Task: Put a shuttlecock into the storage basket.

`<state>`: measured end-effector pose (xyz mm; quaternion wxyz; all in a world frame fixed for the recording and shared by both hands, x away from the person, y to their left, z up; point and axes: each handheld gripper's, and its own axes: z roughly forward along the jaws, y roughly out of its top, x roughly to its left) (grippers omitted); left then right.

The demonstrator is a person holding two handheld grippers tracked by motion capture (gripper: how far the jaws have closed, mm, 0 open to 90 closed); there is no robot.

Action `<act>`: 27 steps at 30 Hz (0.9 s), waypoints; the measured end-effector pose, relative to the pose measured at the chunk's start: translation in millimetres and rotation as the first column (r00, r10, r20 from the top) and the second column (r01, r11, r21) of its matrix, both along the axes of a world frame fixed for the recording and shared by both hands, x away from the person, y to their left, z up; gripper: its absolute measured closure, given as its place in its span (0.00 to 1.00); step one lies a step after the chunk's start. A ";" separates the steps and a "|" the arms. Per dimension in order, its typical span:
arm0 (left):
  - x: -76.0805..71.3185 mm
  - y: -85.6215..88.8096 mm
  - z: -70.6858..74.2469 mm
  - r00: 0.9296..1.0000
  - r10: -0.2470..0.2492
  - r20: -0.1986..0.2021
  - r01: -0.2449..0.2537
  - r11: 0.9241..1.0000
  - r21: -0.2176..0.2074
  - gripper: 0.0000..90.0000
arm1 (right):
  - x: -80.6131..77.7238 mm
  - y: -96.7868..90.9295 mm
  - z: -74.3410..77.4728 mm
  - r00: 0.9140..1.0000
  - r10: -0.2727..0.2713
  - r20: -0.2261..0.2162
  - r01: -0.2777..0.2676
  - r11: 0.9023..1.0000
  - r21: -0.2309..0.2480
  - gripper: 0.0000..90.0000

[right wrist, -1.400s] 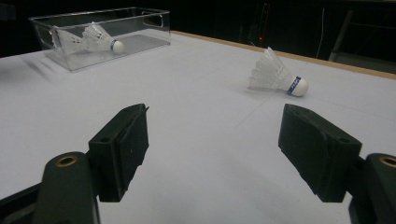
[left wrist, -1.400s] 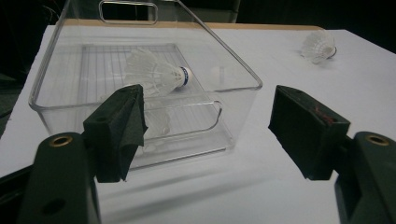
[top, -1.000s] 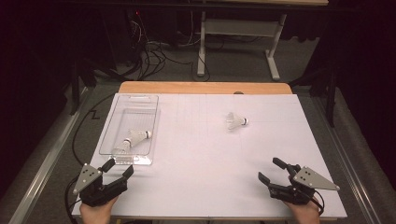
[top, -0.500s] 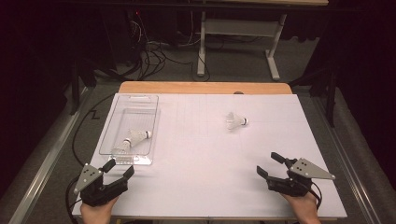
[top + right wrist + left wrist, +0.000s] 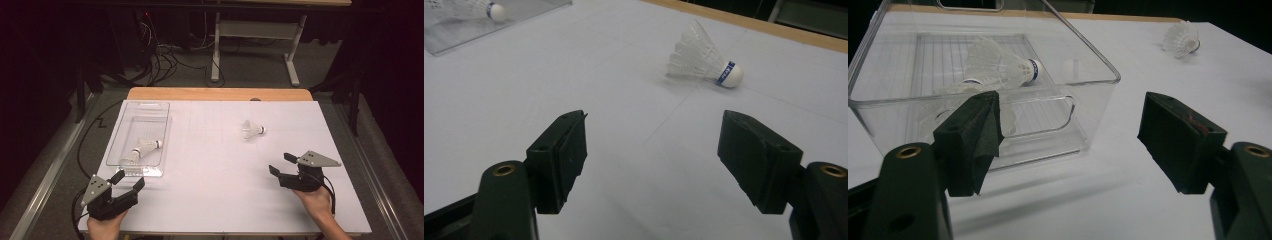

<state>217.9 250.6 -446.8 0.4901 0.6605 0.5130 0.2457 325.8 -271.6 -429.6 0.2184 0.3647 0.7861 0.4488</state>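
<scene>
A white shuttlecock [image 5: 252, 129] [image 5: 704, 57] lies on its side on the white table top, right of centre. My right gripper [image 5: 281, 163] [image 5: 654, 125] hovers short of it, open; its jaws have just been closing a little with nothing between them. A clear plastic bin [image 5: 112, 150] [image 5: 1088, 45] at the left holds two more shuttlecocks [image 5: 147, 146] [image 5: 1003, 67]. My left gripper [image 5: 129, 179] [image 5: 1070, 115] rests just before the bin's near end, open and empty.
The white sheet [image 5: 215, 190] covers the table, with a wooden edge [image 5: 220, 93] at the far side. Beyond the table are cables on the floor and a white desk frame [image 5: 255, 30]. The loose shuttlecock [image 5: 1180, 39] appears far right in the left gripper view.
My right gripper has moved forward across the table toward the loose shuttlecock. The left gripper, the bin and the shuttlecocks have stayed put.
</scene>
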 end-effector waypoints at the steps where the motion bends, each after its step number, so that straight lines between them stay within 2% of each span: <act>1: 0.0 0.0 -0.1 1.000 0.000 -0.001 0.000 1.000 0.001 0.29 | 4.4 1.6 0.9 1.000 -0.005 -0.008 0.004 1.000 -0.012 0.32; 7: 0.0 -0.1 0.2 1.000 -0.003 0.001 0.003 1.000 -0.001 0.29 | 29.4 11.8 4.3 0.996 -0.028 -0.080 0.022 0.997 -0.073 0.33; 11: 0.4 -0.3 0.0 1.000 -0.004 -0.002 0.004 1.000 -0.003 0.29 | 40.5 17.9 6.7 0.994 -0.037 -0.105 0.026 0.994 -0.104 0.33; 14: 0.5 -0.4 0.2 1.000 -0.008 -0.001 0.008 1.000 -0.002 0.29 | 56.4 24.2 10.2 0.988 -0.055 -0.143 0.035 0.990 -0.137 0.33; 15: 0.7 -0.5 0.1 1.000 -0.009 -0.001 0.009 1.000 -0.002 0.29 | 56.4 24.2 10.2 0.988 -0.055 -0.143 0.035 0.990 -0.137 0.33; 18: 1.2 -0.7 0.2 1.000 -0.016 0.000 0.016 1.000 -0.004 0.28 | 71.8 30.7 13.0 0.981 -0.079 -0.179 0.048 0.985 -0.167 0.33; 21: 1.7 -1.6 0.2 1.000 -0.019 -0.001 0.019 1.000 -0.004 0.28 | 78.1 34.4 15.3 0.978 -0.087 -0.189 0.054 0.983 -0.173 0.33; 24: 1.5 -2.2 0.2 1.000 -0.018 -0.001 0.018 1.000 -0.001 0.28 | 89.5 44.2 19.6 0.971 -0.109 -0.214 0.065 0.977 -0.202 0.33; 27: 1.6 -2.1 0.1 1.000 -0.018 -0.002 0.018 1.000 -0.001 0.28 | 95.2 48.9 21.0 0.968 -0.115 -0.224 0.066 0.974 -0.217 0.33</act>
